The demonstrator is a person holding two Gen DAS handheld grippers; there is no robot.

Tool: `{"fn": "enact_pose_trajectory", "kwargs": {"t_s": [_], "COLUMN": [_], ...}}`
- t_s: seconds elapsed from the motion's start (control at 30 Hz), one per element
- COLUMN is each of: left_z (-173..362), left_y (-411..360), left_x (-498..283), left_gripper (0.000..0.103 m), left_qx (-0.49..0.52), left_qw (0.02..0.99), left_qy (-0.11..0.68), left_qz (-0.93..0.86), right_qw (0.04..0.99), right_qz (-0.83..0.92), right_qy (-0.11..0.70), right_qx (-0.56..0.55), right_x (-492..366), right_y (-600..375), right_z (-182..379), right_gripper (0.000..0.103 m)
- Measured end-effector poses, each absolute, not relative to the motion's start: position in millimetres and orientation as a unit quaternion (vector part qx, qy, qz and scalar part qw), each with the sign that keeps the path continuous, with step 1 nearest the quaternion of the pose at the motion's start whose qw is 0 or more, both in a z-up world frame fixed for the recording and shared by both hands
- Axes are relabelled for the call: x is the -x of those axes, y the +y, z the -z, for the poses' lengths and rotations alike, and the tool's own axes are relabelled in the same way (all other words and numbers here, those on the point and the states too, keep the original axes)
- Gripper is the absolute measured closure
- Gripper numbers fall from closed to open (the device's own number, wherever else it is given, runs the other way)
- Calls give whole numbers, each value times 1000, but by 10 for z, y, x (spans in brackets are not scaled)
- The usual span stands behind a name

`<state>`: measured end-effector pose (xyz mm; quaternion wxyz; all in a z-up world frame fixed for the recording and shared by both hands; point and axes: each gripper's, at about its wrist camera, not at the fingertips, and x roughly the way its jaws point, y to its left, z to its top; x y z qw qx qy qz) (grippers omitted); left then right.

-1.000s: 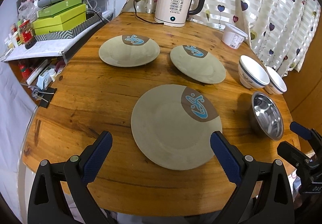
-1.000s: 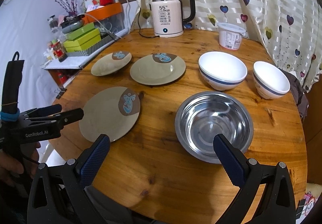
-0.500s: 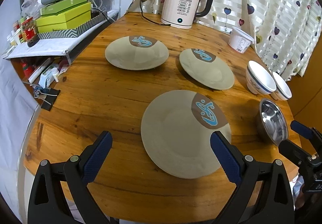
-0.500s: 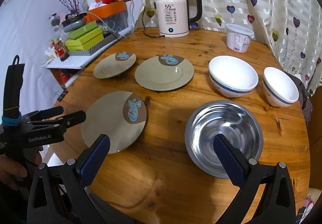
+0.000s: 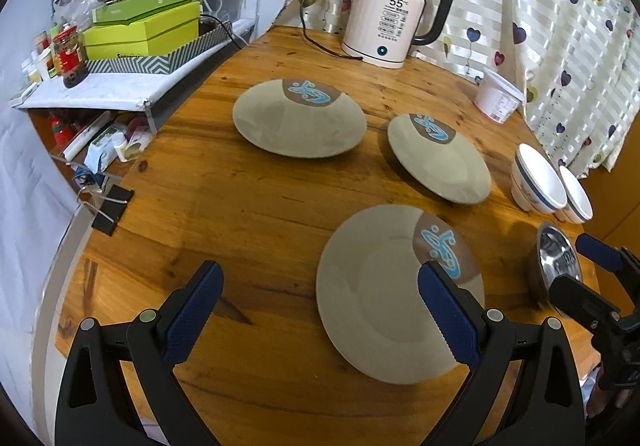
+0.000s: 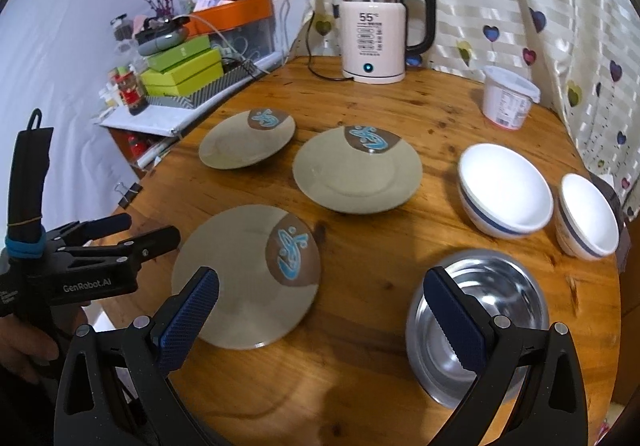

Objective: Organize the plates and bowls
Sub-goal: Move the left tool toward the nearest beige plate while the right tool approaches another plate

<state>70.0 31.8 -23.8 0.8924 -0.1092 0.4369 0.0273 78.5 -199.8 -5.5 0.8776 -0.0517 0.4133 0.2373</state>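
Table (image 5: 248, 205): round, wooden, carrying every plate and bowl.
Kettle (image 6: 374, 31): cream, upright at the far edge by the curtain, showing 55.
Near plate (image 5: 384, 298): grey with a brown-and-blue patch, lying flat by the front edge, partly between the left gripper's fingers.
Far plates: one at back left (image 5: 298, 119), one to its right (image 5: 440, 159), apart from each other.
Steel bowl (image 6: 480, 314): upright, front right, partly between the right gripper's fingers.
White bowls: larger (image 6: 506, 189) and smaller (image 6: 588, 221), side by side behind the steel bowl.
Tub (image 6: 508, 95): white, lidded, near the curtain.
Left gripper (image 5: 318, 312): spread wide, grasping nothing, above the table.
Right gripper (image 6: 320, 322): spread wide, grasping nothing.
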Motion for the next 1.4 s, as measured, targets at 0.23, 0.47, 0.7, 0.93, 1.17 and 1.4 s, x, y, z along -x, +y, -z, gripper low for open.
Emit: {"fn": "enact_pose_trajectory", "kwargs": {"t_s": [0.23,0.47,0.7,0.93,1.17,1.4], "left_z": [240,238,230,224,296,411], "left_y": [473,583,681,837,1036,1194], "left_x": [-830,-967,-1071,-1233,-1425,-1661], "left_gripper": [5,8,10,22,35,47], "left_qx": [116,118,125,140,160,183], "left_qw": [892,893,893,892,887,881], "left_qy": [434,432,430,428,429,435], "left_qz": [-40,-46,-50,-52,-55,-45], "right_qw": [872,869,867,858,848,830], "right_qz": [-253,-263,-273,-291,-307,-321], "right_qy": [413,411,410,416,428,452], "right_qx": [68,77,83,75,65,61], "right_x": [-958,-1114,-1283,-1538,-1875,-2258], "right_y": [-1757,-1588,-1438,-1291,-1112,-899], "right_z": [60,60,52,30,36,151], "right_gripper": [0,0,0,0,5,19]}}
